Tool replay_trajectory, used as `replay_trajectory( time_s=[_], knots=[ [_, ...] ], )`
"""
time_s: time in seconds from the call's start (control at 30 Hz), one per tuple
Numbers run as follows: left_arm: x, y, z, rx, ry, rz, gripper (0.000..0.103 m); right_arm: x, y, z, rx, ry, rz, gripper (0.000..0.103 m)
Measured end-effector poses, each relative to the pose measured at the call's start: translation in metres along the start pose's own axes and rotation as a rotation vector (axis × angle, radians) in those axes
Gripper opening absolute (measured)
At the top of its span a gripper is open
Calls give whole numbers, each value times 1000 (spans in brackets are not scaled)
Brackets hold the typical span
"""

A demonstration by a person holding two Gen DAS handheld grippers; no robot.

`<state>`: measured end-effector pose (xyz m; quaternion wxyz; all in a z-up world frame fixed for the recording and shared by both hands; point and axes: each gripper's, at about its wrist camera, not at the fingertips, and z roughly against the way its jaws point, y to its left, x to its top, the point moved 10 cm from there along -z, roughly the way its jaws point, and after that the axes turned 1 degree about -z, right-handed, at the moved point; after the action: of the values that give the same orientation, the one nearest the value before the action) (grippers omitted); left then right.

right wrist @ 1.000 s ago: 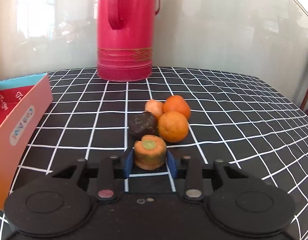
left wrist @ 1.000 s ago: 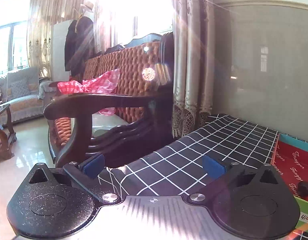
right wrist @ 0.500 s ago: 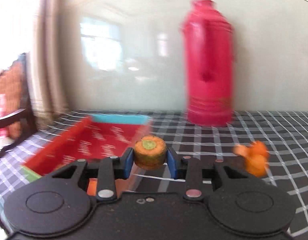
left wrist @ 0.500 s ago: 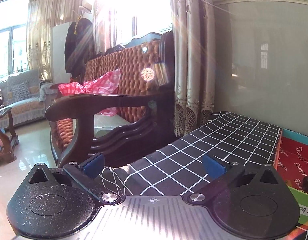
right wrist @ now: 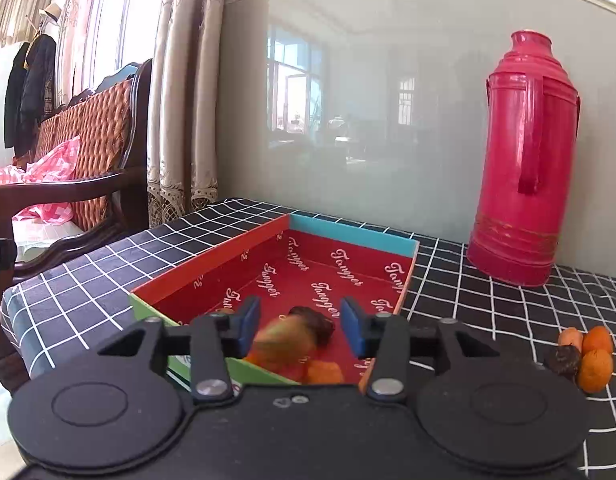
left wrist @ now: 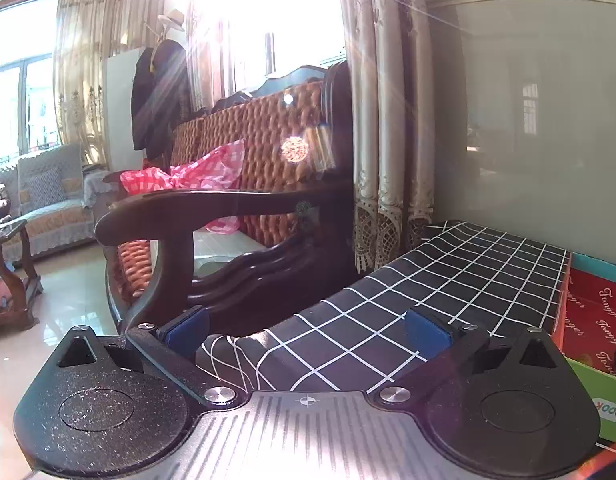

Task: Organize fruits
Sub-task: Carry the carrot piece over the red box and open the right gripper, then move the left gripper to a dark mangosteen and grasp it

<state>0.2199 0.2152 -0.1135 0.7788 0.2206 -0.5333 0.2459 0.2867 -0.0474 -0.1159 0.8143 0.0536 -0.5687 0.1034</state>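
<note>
In the right wrist view my right gripper is open above the near end of a shallow red box. A blurred orange-and-green fruit is loose between the jaws, dropping into the box beside a dark fruit and orange pieces. A small pile of oranges and one dark fruit lies on the checked tablecloth to the right. In the left wrist view my left gripper is open and empty over the table's left edge; the red box shows at far right.
A tall red thermos stands at the back right against the glossy wall. A dark wooden armchair with a pink checked cloth stands just left of the table. The checked tablecloth hangs over the table's left edge.
My right gripper has swung left from the fruit pile to over the red box and opened, letting go of the orange-and-green fruit. The left gripper has barely moved.
</note>
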Motion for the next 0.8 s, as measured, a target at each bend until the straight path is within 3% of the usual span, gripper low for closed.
replay_trajectory(
  time_s=[0.17,0.23,0.3,0.43,0.6,0.8],
  knots=[
    [1,-4,2,-6,-3,-9,103,7,-18,8,-28,-34,-54,42],
    [0,-6,2,-11,3,-12,103,10,-26,13,-57,-50,-66,54],
    [0,-9,3,-17,4,-12,103,12,-36,20,-117,-78,-67,69],
    [1,-15,7,-28,0,-17,103,16,-52,30,-228,-112,-29,81],
    [2,-31,15,-57,-7,-22,103,8,-81,35,-340,-84,-59,88],
    [5,-77,40,-176,-55,-75,103,-5,-139,55,-547,-67,-152,95]
  ],
)
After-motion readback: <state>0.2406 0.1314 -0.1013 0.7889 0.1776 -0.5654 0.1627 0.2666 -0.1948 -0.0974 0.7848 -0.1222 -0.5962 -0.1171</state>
